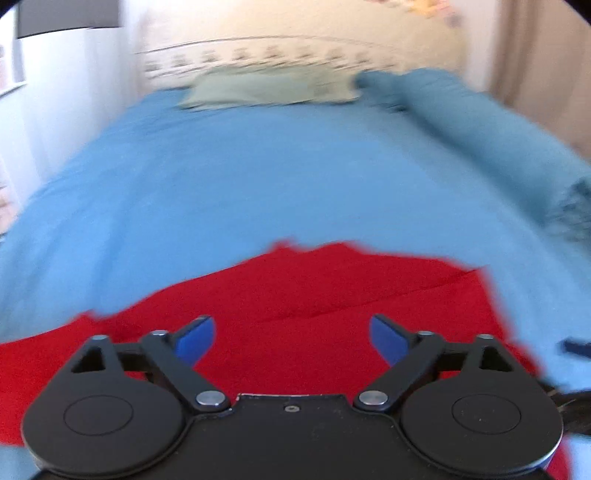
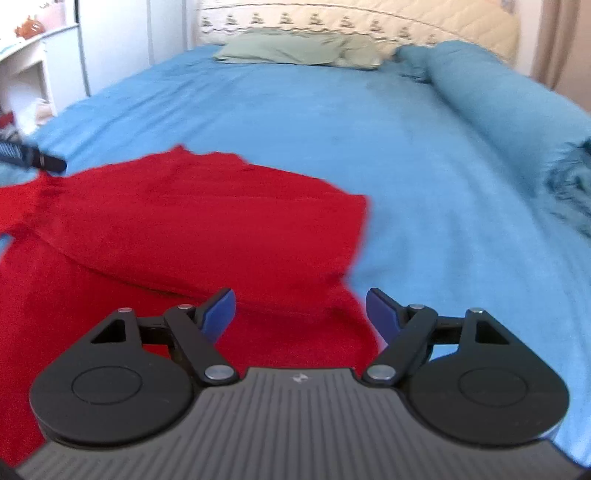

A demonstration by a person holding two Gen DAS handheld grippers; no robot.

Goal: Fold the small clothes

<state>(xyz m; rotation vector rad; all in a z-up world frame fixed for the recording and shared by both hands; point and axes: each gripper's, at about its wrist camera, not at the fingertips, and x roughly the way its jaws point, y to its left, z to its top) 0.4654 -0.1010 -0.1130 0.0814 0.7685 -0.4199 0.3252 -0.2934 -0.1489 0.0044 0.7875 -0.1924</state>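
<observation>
A red garment (image 1: 314,291) lies on the blue bed sheet (image 1: 258,177), partly folded, with a fold line across it. My left gripper (image 1: 291,332) is open and empty, just above the garment's near part. In the right wrist view the same red garment (image 2: 192,221) lies to the left, one layer folded over another. My right gripper (image 2: 300,306) is open and empty over the garment's right edge. A tip of the left gripper (image 2: 48,160) shows at the far left, by the garment's far corner.
A green pillow (image 2: 295,50) lies at the head of the bed by a patterned headboard (image 2: 369,22). A rolled blue duvet (image 2: 498,96) runs along the right side, with a dark teal cloth (image 2: 572,184) near it. White furniture (image 2: 33,74) stands on the left.
</observation>
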